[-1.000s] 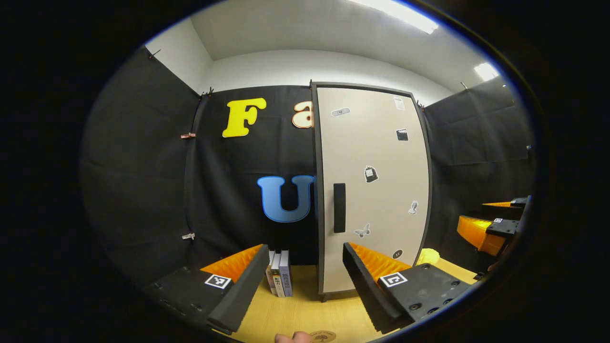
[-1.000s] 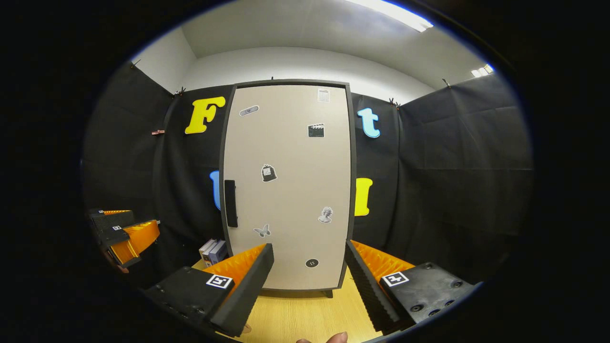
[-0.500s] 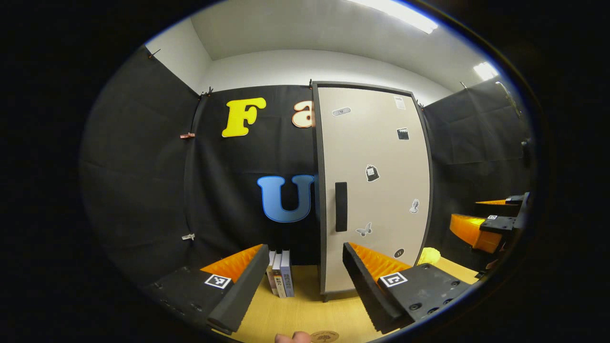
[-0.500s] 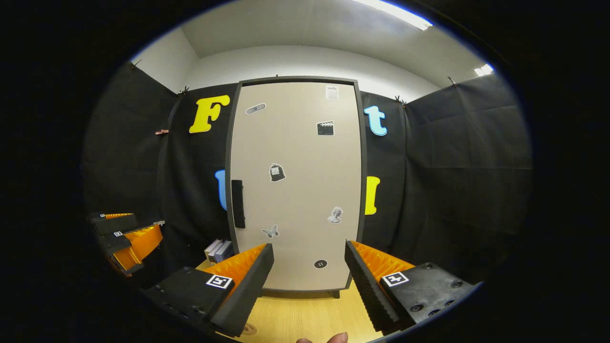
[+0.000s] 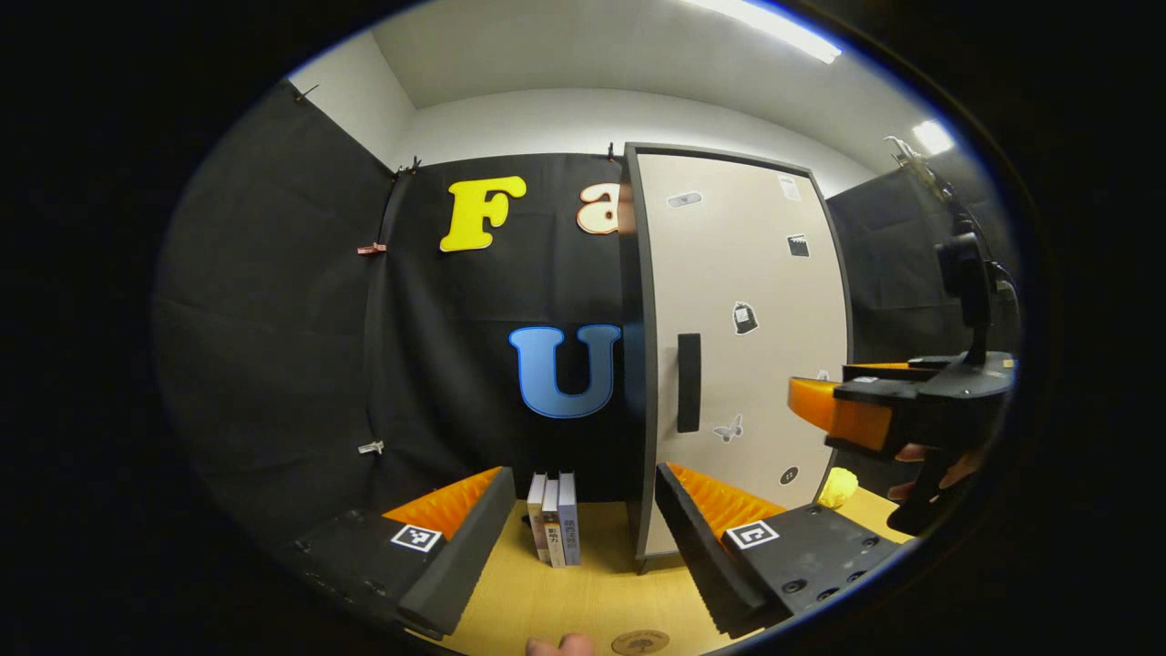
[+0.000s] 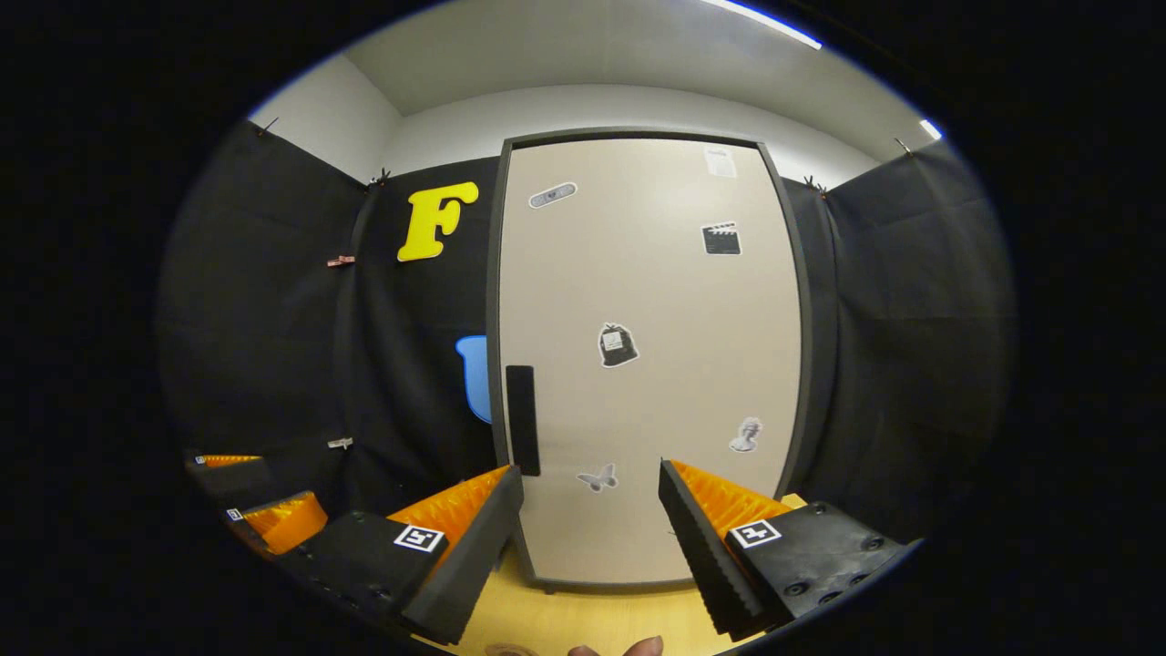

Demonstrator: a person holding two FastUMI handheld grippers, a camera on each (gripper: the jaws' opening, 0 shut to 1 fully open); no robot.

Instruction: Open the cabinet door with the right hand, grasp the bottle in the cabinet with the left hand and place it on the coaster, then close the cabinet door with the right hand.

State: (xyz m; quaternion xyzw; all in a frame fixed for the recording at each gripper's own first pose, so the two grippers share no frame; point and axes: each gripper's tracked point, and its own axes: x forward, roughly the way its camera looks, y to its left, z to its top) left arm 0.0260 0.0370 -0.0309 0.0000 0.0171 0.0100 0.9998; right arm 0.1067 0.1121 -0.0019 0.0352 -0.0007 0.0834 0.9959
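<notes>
So the right claw [image 6: 590, 519] has moved in a lot closer over the last second. The cabinet door [image 6: 647, 364] looms way bigger in the right gripper view now, fingers spread wide, nothing between them. It's not on the handle [image 6: 522, 419] yet, so the door's shut and the bottle is hidden inside. Left claw [image 5: 583, 519] hangs back, also spread, over the bench [image 5: 592, 592], with the coaster [image 5: 639, 642] right below it. Looks like the handle grab comes next.
</notes>
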